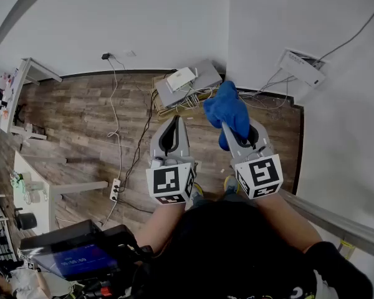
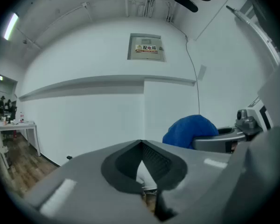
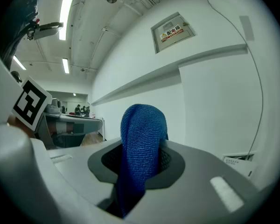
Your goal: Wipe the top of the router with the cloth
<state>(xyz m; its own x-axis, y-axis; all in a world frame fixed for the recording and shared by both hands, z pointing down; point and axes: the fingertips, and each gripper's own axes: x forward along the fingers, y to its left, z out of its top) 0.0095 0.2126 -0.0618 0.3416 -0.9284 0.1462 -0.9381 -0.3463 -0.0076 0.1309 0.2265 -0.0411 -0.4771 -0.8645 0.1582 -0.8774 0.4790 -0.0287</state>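
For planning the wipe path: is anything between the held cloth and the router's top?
Nothing visible: the cloth, in the right hand-held gripper, hangs apart from the router, whose top looks bare.

Office or lab workroom. Plain white walls, wood-plank floor (image 1: pixel 81 123). White bench (image 2: pixel 16 124) far left. Router (image 1: pixel 181 78) amid cable tangle in far corner; power strip (image 1: pixel 115 189) on floor. Labelled wall box (image 2: pixel 147 47), ceiling strip lights (image 3: pixel 65 8).
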